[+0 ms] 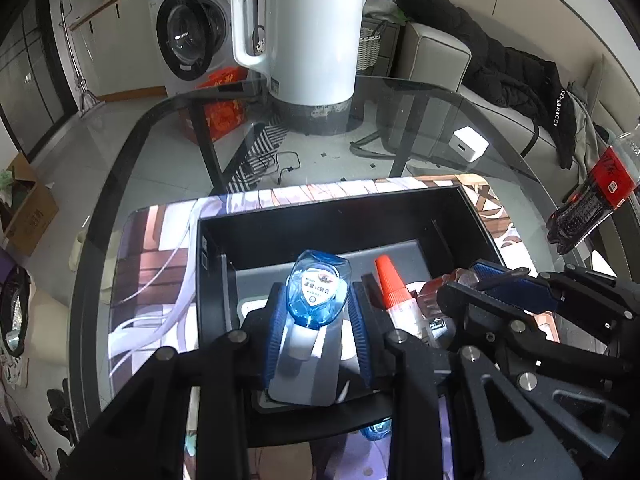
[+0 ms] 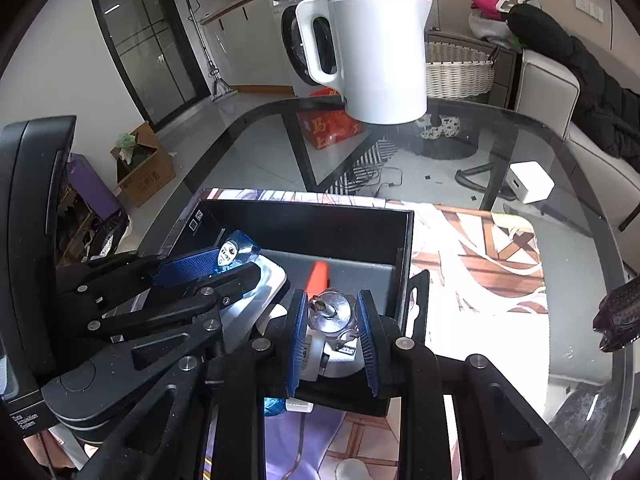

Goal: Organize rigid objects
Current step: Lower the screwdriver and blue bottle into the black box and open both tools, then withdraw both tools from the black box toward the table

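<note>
Both grippers over the open black rectangular box on the glass bench. The left gripper is clamped on a translucent blue plastic bottle with a white cap, held above the box floor. The right gripper is clamped on a shiny metal disc-shaped object, also inside the box. An orange-capped tube lies between them. Risk: with the grippers nearly touching, either release could knock the tube or the other gripper's load askew.
</note>
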Tool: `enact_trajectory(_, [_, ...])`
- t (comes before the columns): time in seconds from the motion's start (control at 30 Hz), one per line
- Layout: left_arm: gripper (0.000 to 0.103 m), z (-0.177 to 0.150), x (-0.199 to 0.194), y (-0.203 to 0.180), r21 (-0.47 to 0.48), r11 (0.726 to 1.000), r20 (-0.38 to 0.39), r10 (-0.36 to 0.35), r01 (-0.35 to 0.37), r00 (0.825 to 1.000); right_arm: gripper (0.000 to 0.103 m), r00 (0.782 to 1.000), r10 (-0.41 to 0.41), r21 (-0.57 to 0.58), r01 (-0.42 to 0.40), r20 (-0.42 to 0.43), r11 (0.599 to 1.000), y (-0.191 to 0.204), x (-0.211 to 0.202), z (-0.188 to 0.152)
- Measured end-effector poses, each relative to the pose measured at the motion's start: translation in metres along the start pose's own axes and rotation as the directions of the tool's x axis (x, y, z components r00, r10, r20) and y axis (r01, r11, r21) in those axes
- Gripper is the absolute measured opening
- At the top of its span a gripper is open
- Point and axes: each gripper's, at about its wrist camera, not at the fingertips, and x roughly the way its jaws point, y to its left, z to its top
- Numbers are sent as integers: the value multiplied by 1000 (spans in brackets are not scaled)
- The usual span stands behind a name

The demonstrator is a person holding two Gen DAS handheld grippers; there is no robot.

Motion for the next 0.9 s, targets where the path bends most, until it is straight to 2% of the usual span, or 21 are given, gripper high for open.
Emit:
enact_trajectory(0.17, [30,-4,6,1,0,1000,-38,-4,4,999,24,1000,18,5,-18,-11,1000,0,2,-2])
enact_trajectory(0.3, [30,-5,6,0,15,1000,-36,0,0,999,24,1000,21,9,-21,0,1000,0,-1,-1])
enact_trajectory(0.4, [38,-5,4,0,20,1000,-22,6,-6,1000,24,999,33,16,-33,1,999,0,-4,-2])
enact_trajectory(0.47, [50,-5,3,1,19,1000,-8,15,-15,1000,24,999,38,24,-38,4,999,-2,-6,-2])
enact_trajectory(0.5, [51,-5,2,2,16,1000,-1,8,-8,1000,25,999,42,27,-42,6,999,-3,-7,-2])
enact_trajectory(0.9, [52,-5,-4,2,11,1000,13,2,-2,1000,25,999,49,26,-49,22,998,-4,-17,-2])
